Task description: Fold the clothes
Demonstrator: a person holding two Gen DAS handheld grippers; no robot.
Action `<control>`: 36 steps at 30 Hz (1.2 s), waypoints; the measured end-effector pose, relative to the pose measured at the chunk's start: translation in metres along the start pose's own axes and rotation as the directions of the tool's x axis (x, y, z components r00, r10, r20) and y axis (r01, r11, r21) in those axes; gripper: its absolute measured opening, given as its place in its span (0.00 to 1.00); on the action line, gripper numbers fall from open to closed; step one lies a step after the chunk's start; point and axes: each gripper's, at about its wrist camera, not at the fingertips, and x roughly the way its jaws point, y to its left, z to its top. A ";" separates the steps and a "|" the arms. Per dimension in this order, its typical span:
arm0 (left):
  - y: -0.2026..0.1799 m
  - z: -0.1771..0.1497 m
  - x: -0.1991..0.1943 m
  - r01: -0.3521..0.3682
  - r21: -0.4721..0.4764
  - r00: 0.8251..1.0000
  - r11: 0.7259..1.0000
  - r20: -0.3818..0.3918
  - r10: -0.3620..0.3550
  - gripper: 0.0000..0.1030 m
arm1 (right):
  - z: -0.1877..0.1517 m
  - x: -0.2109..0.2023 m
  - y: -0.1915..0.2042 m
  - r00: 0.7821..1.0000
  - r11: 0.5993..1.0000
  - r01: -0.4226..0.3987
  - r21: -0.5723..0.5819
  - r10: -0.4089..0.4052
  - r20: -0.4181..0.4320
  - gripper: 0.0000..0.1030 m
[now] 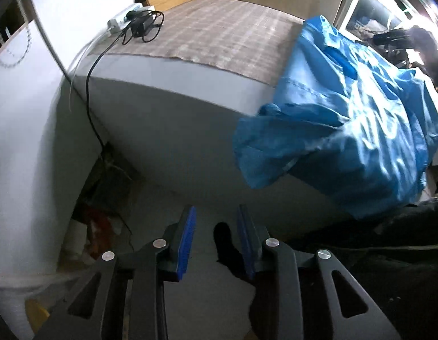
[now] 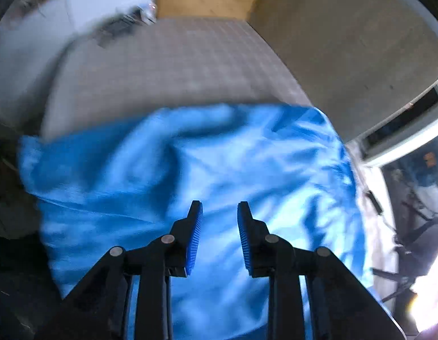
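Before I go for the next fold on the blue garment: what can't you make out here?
- Blue garment: right wrist view blurred; sleeves, collar unreadable.
- Its near edge: hidden behind right gripper.
- Its far side: cut off in left wrist view.
- Floor below left gripper: dark.

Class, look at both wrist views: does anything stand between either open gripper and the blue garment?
Nothing visible does. The right gripper hangs directly over the blue garment; the left gripper sits off its edge, beside the bed, with open space between.

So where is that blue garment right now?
The blue garment lies crumpled on the right side of the bed, draping over its near edge, directly beneath the right gripper.
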 end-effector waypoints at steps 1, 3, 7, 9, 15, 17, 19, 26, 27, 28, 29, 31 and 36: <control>0.001 0.006 0.005 0.009 0.008 1.000 1.000 0.006 -0.009 0.28 | 0.003 0.000 0.025 0.998 0.998 -0.060 -0.004 0.060 0.015 0.26; -0.001 0.016 0.011 0.018 0.029 1.000 0.999 0.018 -0.019 0.28 | 0.012 0.011 0.076 0.983 0.983 -0.180 -0.027 0.181 0.021 0.29; 0.000 0.022 0.012 0.039 0.041 0.999 0.998 0.022 -0.040 0.28 | 0.033 0.050 0.164 0.955 0.951 -0.296 -0.092 0.294 -0.030 0.30; 0.004 0.023 0.008 0.050 0.033 0.998 0.998 0.023 -0.050 0.28 | 0.044 0.074 0.204 0.946 0.938 -0.323 -0.128 0.317 -0.071 0.30; 0.024 0.025 0.000 0.061 0.063 0.998 0.996 0.027 -0.063 0.28 | 0.063 0.122 0.262 0.936 0.934 -0.331 -0.134 0.306 -0.173 0.30; 0.031 0.028 0.003 0.073 0.085 0.997 0.994 0.026 -0.075 0.28 | 0.063 0.126 0.271 0.942 0.939 -0.311 -0.150 0.282 -0.183 0.30; 0.038 0.031 0.006 0.097 0.104 0.995 0.990 0.022 -0.100 0.28 | 0.063 0.129 0.281 0.947 0.942 -0.291 -0.166 0.258 -0.194 0.30; 0.047 0.044 0.024 0.161 0.213 0.987 0.964 -0.016 -0.161 0.28 | 0.040 0.129 0.300 0.940 0.952 -0.275 -0.134 0.237 -0.246 0.10; 0.045 0.047 0.028 0.170 0.229 0.985 0.959 -0.020 -0.169 0.28 | 0.035 0.128 0.300 0.939 0.957 -0.267 -0.117 0.231 -0.255 0.10; 0.043 0.050 0.033 0.178 0.244 0.984 0.953 -0.024 -0.177 0.28 | 0.030 0.126 0.298 0.938 0.961 -0.260 -0.100 0.226 -0.262 0.10; 0.040 0.053 0.038 0.185 0.260 0.982 0.948 -0.027 -0.185 0.28 | 0.025 0.124 0.294 0.938 0.966 -0.248 -0.078 0.219 -0.267 0.10; 0.032 0.059 0.048 0.204 0.288 0.979 0.936 -0.032 -0.203 0.28 | 0.016 0.120 0.286 0.940 0.975 -0.221 -0.033 0.204 -0.273 0.10; 0.007 0.077 0.069 0.252 0.352 0.966 0.901 -0.040 -0.255 0.28 | 0.005 0.102 0.265 0.953 0.986 -0.157 0.060 0.167 -0.253 0.10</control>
